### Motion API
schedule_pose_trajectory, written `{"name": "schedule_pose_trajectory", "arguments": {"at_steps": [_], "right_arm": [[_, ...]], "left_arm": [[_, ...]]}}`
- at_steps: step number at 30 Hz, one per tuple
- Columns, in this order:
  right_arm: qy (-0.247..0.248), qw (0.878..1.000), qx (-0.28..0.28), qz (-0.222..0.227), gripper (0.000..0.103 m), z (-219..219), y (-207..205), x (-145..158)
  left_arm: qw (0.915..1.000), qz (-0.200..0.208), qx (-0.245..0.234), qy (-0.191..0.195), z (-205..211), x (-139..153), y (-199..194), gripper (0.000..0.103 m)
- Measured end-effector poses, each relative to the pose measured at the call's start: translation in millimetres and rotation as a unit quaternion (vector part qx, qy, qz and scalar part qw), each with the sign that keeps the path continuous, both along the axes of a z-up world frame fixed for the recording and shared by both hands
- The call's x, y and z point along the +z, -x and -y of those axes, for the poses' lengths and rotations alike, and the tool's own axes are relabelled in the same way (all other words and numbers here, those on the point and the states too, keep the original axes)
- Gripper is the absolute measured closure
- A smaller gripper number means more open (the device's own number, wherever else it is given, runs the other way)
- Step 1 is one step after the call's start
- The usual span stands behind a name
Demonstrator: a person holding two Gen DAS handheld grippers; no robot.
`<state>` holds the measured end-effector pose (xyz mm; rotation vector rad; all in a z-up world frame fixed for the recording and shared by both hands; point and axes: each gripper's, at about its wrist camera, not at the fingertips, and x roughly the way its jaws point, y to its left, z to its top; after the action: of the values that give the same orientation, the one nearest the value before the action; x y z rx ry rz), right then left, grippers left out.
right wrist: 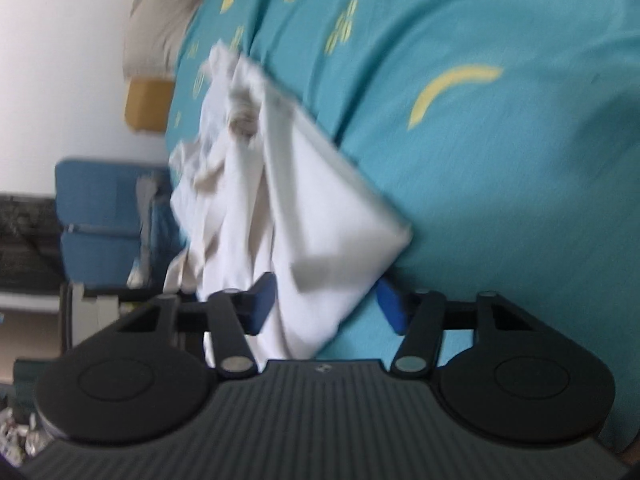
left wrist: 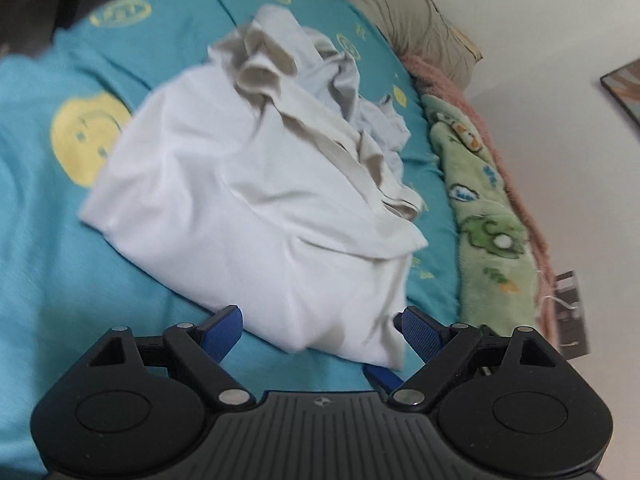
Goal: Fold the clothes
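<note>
The crumpled white cotton garment (left wrist: 256, 184) lies mid-bed on the teal smiley-print bedcover (left wrist: 40, 240), its long axis running away from both tongs toward the pillow end. The left tongs (left wrist: 320, 328) gape wide around its near end, pads clear. The right tongs (right wrist: 326, 306), half-open, straddle the near corner; whether they pinch it I cannot tell.

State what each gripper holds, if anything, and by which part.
Left gripper: nothing held; its open jaws straddle the near end of the white garment. Right gripper: the garment's end sits between the jaws, but a grip cannot be told.
</note>
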<state>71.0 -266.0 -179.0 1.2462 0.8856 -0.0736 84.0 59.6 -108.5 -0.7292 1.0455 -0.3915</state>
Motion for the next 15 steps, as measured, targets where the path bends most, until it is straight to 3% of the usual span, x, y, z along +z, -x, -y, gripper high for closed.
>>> {"name": "schedule_pose_trajectory", "arguments": {"at_steps": [2,4,5,9,15], "right_arm": [[0.003,1.0,-0.022,0.001,0.056,5,1,-1],[0.003,1.0,-0.023,-0.012,0.076,7,-1,-5],[0.006,1.0,-0.021,-0.016,0.079,7,-2,-5],[0.007,1.0,-0.013,0.0,0.094,13,-5,-1],[0.004,0.999,-0.015,0.046,0.096,13,-1,21]], "left_arm": [[0.9986,-0.019,-0.011,0.048,4,-9,-2,0.014],[0.9942,-0.044,-0.021,0.096,9,-21,-5,0.014],[0.9923,-0.054,-0.022,0.11,12,-26,-6,0.014],[0.9903,-0.06,-0.025,0.123,24,-40,-11,0.014],[0.9902,-0.059,-0.021,0.125,35,-51,-26,0.014]]}}
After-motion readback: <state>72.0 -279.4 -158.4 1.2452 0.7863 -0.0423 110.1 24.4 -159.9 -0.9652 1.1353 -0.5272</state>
